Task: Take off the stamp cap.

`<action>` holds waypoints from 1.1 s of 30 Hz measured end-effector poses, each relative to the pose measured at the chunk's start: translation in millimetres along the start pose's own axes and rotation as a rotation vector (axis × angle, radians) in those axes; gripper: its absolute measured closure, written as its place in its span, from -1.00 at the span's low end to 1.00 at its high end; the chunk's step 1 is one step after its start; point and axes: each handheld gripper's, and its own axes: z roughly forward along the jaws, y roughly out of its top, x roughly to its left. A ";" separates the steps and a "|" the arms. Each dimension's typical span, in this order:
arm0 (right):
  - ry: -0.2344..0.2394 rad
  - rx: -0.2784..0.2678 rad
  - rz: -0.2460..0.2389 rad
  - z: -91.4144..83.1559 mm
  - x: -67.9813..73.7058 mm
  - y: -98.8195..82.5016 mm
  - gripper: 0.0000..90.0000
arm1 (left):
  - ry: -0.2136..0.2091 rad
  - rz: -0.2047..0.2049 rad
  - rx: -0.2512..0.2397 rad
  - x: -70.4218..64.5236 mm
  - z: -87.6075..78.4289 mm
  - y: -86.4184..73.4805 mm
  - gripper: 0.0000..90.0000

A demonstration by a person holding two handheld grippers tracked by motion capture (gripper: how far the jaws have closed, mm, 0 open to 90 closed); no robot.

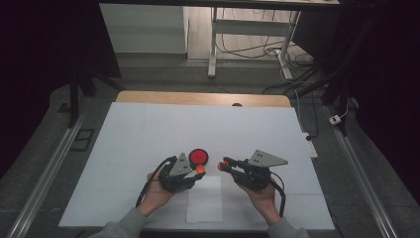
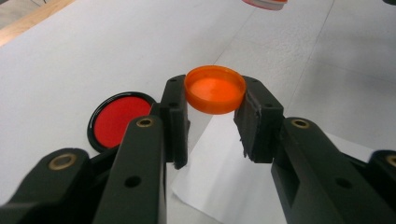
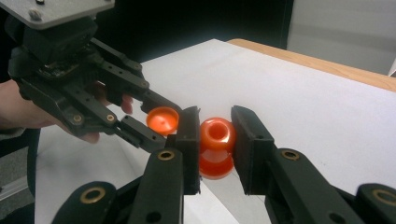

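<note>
- While both grippers hung close together over the table [image 1: 148, 129], the white sheet [image 1: 204, 201] lay just below them, between the two hands.
- Left gripper [image 2: 212, 93] was clamped on an orange cap [image 2: 215, 88], pads against its rim and its hollow side turned up; in the right gripper view the cap [image 3: 162, 119] sat just left of the right jaws.
- Right gripper [image 3: 215, 133] was closed about the neck of a small orange bottle [image 3: 216, 145], mouth open and facing its camera, the body hanging below the pads.
- A red disc [image 2: 119, 120] in a black rim lay flat on the table just beyond and left of the left jaws, apart from them.
- Judging by this, the cap was either just off or about to go on. To do it well, the cap should be turned hollow side toward the mouth, lined up squarely, then twisted with the right grip kept firm on the neck so the bottle does not spin.
- Nothing could be seen inside the bottle mouth, and the cap held nothing.
</note>
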 end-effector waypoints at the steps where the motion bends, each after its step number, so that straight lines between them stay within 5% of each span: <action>1: -0.001 0.002 -0.001 0.1 0.0 -0.1 0.61 | -0.003 -0.001 0.001 0.6 -1.6 -0.6 0.45; 33: -0.023 0.009 -0.005 -2.6 -3.9 -1.2 0.61 | 0.055 -0.094 -0.028 20.8 -64.4 -40.2 0.45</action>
